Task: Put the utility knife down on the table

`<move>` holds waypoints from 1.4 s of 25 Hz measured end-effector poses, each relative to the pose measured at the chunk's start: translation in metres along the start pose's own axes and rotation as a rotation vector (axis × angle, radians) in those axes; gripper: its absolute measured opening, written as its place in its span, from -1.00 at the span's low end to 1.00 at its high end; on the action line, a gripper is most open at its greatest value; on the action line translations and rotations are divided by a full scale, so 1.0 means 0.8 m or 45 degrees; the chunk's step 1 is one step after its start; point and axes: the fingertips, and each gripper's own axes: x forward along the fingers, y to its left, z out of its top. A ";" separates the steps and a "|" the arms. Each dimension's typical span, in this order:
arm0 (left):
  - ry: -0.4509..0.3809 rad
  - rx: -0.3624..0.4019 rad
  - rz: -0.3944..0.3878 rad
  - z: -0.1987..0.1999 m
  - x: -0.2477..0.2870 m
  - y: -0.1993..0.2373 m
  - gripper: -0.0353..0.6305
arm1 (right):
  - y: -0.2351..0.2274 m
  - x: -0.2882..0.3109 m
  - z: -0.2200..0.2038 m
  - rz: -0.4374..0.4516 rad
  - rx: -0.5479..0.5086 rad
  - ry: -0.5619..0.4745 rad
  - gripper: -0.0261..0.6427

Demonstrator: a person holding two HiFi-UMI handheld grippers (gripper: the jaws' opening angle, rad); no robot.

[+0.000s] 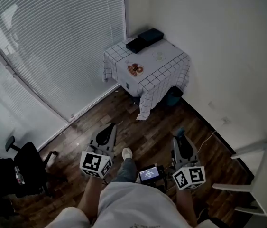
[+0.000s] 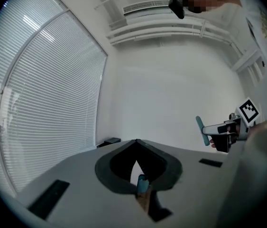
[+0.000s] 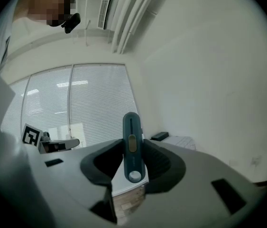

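Note:
My right gripper (image 3: 132, 144) is shut on the teal utility knife (image 3: 132, 148), which stands upright between the jaws with its yellow slider facing the camera. In the head view the knife (image 1: 179, 133) pokes out of the right gripper (image 1: 180, 137) at waist height above the wooden floor. The table (image 1: 171, 56) with a checked cloth stands far ahead in the corner. My left gripper (image 1: 109, 128) is held level beside the right one, jaws meeting at the tips (image 2: 136, 144). From the left gripper view the knife (image 2: 200, 130) shows in the right gripper.
Two black boxes (image 1: 145, 39) and a brown patterned disc (image 1: 135, 70) lie on the table. A black office chair (image 1: 26, 167) stands at the left by the window blinds (image 1: 52, 37). White furniture (image 1: 261, 175) is at the right wall. A small screen (image 1: 150, 174) hangs at the person's waist.

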 end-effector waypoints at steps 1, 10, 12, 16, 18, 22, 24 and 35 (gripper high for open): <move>0.000 0.000 -0.001 0.001 0.009 0.002 -0.87 | -0.005 0.006 0.002 -0.007 -0.003 0.002 -0.51; -0.023 -0.018 -0.012 0.001 0.092 0.028 -0.87 | -0.048 0.076 0.008 -0.023 -0.035 0.049 -0.51; -0.014 -0.028 -0.007 -0.001 0.111 0.041 -0.87 | -0.052 0.101 0.010 -0.006 -0.043 0.058 -0.51; -0.006 -0.035 -0.003 0.003 0.147 0.071 -0.87 | -0.059 0.156 0.014 0.015 -0.047 0.067 -0.51; 0.006 -0.032 -0.004 0.004 0.163 0.084 -0.87 | -0.060 0.180 0.016 0.020 -0.043 0.071 -0.51; 0.040 -0.006 -0.005 0.001 0.194 0.112 -0.87 | -0.059 0.222 0.021 0.038 -0.034 0.073 -0.51; 0.046 -0.006 -0.013 0.000 0.208 0.126 -0.87 | -0.059 0.243 0.021 0.035 -0.031 0.079 -0.51; 0.059 -0.058 -0.076 -0.016 0.273 0.213 -0.87 | -0.042 0.361 -0.001 0.033 -0.075 0.135 -0.51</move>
